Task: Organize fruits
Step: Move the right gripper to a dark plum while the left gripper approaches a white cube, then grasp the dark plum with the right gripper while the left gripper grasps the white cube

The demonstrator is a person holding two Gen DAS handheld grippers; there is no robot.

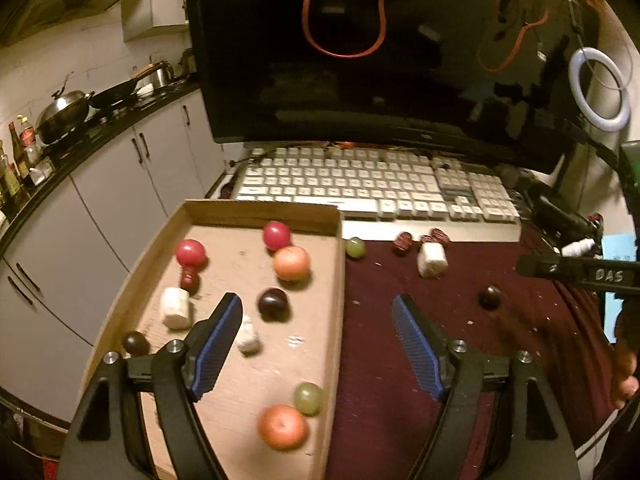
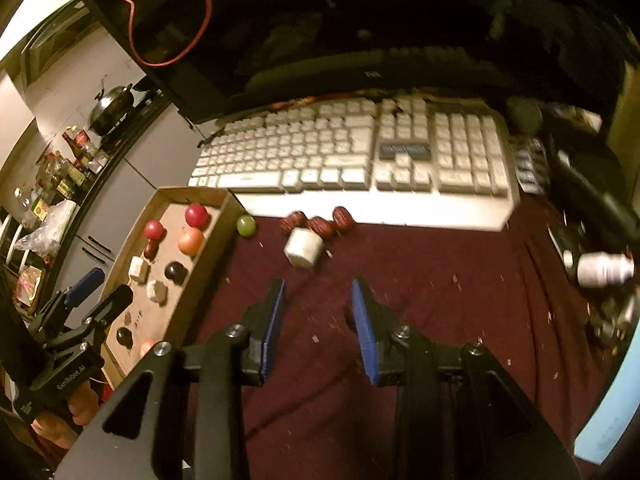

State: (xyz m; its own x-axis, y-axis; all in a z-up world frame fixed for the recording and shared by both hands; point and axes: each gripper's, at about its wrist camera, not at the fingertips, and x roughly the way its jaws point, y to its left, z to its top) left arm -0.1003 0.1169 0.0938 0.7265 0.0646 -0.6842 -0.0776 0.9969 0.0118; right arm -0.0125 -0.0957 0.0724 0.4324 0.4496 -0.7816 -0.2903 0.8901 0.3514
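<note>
A shallow cardboard tray (image 1: 256, 210) lies at the table's left and holds several fruits: red ones (image 1: 191, 252), orange ones (image 1: 291, 263), dark plums (image 1: 273, 304), a green grape (image 1: 308, 398) and white chunks (image 1: 175, 307). On the maroon cloth lie a green grape (image 1: 355, 247), red dates (image 1: 402, 242), a white chunk (image 1: 431, 259) and a dark plum (image 1: 490, 297). My left gripper (image 1: 318, 308) is open and empty, straddling the tray's right wall. My right gripper (image 2: 318, 290) is open and empty above the cloth, short of the white chunk (image 2: 303, 247) and dates (image 2: 318, 225). The tray (image 2: 188, 193) shows at left.
A white keyboard (image 1: 372, 184) and a dark monitor (image 1: 380, 60) stand behind the fruit. A ring light (image 1: 599, 90) and clutter sit at the right. The kitchen counter with pots (image 1: 64, 112) runs along the left. A white bottle (image 2: 602, 268) lies at the right.
</note>
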